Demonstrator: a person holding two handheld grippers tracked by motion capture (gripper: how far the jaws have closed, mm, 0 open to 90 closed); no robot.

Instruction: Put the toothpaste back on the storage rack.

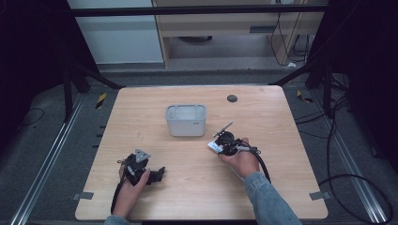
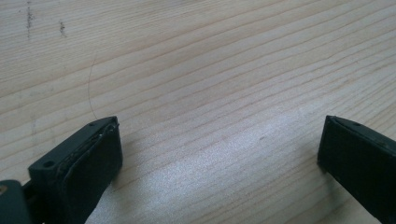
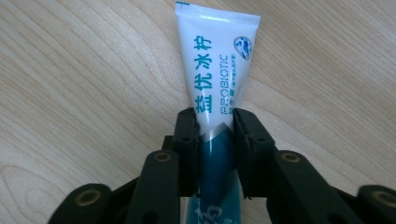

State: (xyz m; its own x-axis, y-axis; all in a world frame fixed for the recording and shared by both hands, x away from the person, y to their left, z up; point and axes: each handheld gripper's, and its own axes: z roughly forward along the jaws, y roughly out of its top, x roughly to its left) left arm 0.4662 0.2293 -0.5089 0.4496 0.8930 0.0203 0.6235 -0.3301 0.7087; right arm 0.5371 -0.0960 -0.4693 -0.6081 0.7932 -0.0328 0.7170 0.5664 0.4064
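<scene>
The right hand-held gripper (image 3: 215, 123) has its jaws clamped on the toothpaste tube (image 3: 218, 70), pads pressing either side where white print gives way to the teal end. That's a grip near the middle, likely so the tube neither droops nor swings once lifted. The crimped flat end points away from the gripper, and the tube lies low over the worktop (image 3: 70, 70); I can't tell whether it rests on the wood.

From the high view, the tube (image 1: 215, 146) sits right of centre, just in front of the grey bin (image 1: 186, 120), which looks like the place it will go. The near wall of the bin is the one thing in the way; the tube would have to clear that rim.

Off to the side, the left hand-held gripper (image 2: 219, 154) rests with jaws wide apart over bare wood, well apart from the action.
</scene>
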